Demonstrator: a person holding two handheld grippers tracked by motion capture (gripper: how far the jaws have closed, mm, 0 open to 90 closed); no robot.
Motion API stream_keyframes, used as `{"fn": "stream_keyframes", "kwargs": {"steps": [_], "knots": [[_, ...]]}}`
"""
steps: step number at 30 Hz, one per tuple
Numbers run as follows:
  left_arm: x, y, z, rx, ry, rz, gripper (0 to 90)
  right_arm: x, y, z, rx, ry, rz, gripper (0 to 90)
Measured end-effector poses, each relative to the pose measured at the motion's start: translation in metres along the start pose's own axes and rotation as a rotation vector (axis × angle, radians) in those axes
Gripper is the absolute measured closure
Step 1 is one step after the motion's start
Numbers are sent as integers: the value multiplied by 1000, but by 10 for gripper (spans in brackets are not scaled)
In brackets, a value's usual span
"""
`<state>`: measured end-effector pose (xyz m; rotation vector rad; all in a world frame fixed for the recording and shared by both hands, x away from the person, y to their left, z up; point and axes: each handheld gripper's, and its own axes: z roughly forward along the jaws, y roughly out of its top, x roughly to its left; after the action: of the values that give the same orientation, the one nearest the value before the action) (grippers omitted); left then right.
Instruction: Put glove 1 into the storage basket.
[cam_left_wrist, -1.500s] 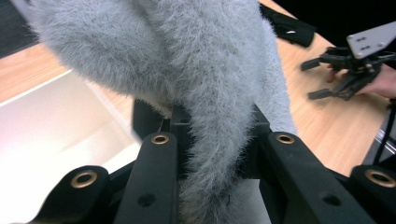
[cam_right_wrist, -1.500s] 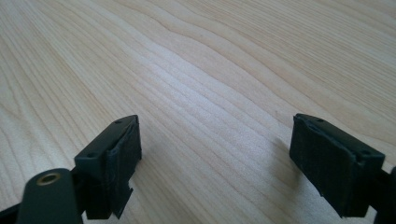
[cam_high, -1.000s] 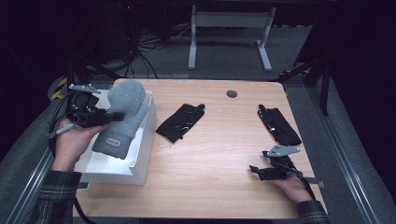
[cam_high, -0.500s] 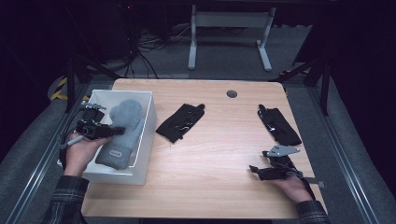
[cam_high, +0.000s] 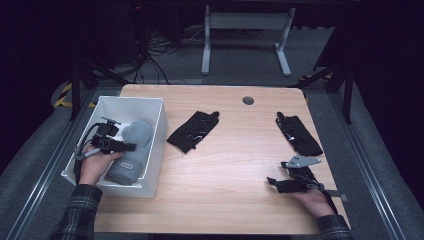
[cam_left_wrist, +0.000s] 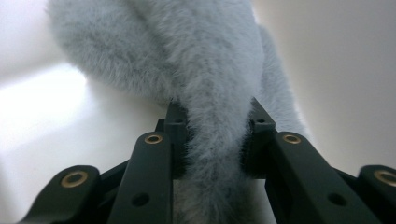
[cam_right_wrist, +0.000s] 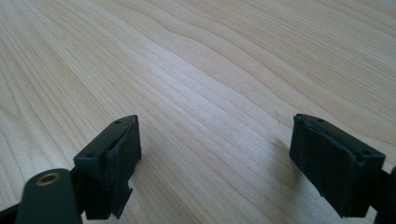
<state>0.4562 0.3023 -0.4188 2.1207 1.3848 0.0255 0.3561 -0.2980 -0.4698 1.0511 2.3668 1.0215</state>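
Observation:
A grey fluffy hat (cam_high: 137, 132) with a small label lies inside the white box (cam_high: 132, 99) at the table's left. My left gripper (cam_high: 132, 147) reaches into the box from the left. In the left gripper view its jaws (cam_left_wrist: 215, 135) have just been opening a little, and the pads still press a fold of the grey fluffy hat (cam_left_wrist: 187, 56) between them. My right gripper (cam_high: 272, 182) rests low over the wooden table (cam_high: 230, 165) at the front right. It stands open (cam_right_wrist: 215, 154) with only bare wood (cam_right_wrist: 233, 70) between its fingers.
Two black gloves lie on the table: one (cam_high: 194, 131) just right of the box, the other (cam_high: 299, 134) at the right beyond my right gripper. A round cable port (cam_high: 248, 100) sits at the far edge. A table frame stands on the floor beyond.
My left gripper has come down with the grey hat from above the box into it. The right gripper has not moved.

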Motion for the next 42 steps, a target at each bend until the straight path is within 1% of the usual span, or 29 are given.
{"fn": "stream_keyframes", "kwargs": {"steps": [1, 3, 5, 6, 7, 8, 9, 11, 13, 14, 15, 16, 17, 18, 19, 22, 24, 27, 28, 30, 32, 34, 35, 36, 37, 39, 40, 42], "knots": [[3, -1, 1, 6, 9, -7, 681, 0, 0, 0, 0, 0, 0, 169], [8, -3, 3, 15, 49, -28, 643, 0, 0, 0, 0, 0, 0, 169], [9, -3, 4, 9, 57, -36, 611, 0, 0, 0, 1, 1, -1, 169], [3, -2, 5, 23, 113, -23, 588, 0, 0, 0, 1, 1, -1, 169], [2, -2, 5, 24, 130, -22, 575, 0, 0, 0, 1, 1, -2, 169], [2, -2, 5, 24, 130, -22, 564, 0, 0, 0, 1, 1, -2, 169], [0, -1, 4, 23, 154, -30, 564, 0, 0, 0, 1, 1, -2, 169], [-2, -1, 2, 18, 163, -29, 513, 0, 0, 0, 1, 0, -1, 168], [-5, 1, -3, -2, 167, -31, 463, 0, 0, 0, 1, 0, -1, 169], [-7, 3, -6, -3, 172, -26, 439, 0, 0, 0, 1, 1, -1, 168], [-9, 4, -9, -19, 181, -22, 417, 0, 0, 0, 1, 1, -2, 169], [-10, 5, -12, -34, 170, -19, 403, 0, 0, 0, 1, 1, -1, 169], [-12, 6, -14, -38, 167, -17, 392, 0, 0, 0, 1, 1, -2, 168], [-13, 8, -17, -42, 174, -13, 379, 0, 0, 0, 1, 1, -2, 168], [-14, 9, -20, -57, 171, -14, 369, 0, 0, 0, 1, 1, -2, 168], [-20, 12, -31, -107, 136, -5, 360, 0, 0, 0, 2, 0, -1, 168], [-24, 15, -36, -117, 118, 10, 353, 0, 0, 0, 1, 0, -2, 168], [-35, 20, -44, -139, 97, 37, 339, 0, 0, 0, 2, 0, -2, 168], [-39, 21, -46, -149, 94, 44, 338, 0, 0, 0, 2, 0, -1, 168], [-47, 25, -49, -155, 82, 70, 333, 0, 0, 0, 1, 0, -2, 168], [-56, 28, -52, -170, 74, 93, 330, 0, 0, 0, 2, 0, -2, 168], [-66, 32, -56, -182, 58, 115, 327, 0, 0, 0, 2, 0, -2, 168], [-71, 34, -57, -187, 50, 125, 325, 0, 0, 0, 2, 0, -2, 167], [-75, 36, -58, -197, 32, 135, 323, 0, 0, 0, 1, 0, -1, 167], [-83, 38, -59, -204, 20, 153, 321, 0, 0, 0, 1, 1, -2, 167], [-90, 40, -59, -216, -2, 164, 314, 0, 0, 0, 1, 0, -1, 166], [-97, 42, -59, -221, -17, 175, 311, 0, 0, 0, 1, 0, -1, 166], [-107, 44, -59, -231, -27, 197, 304, 0, 0, 0, 1, 0, 0, 166]]}}
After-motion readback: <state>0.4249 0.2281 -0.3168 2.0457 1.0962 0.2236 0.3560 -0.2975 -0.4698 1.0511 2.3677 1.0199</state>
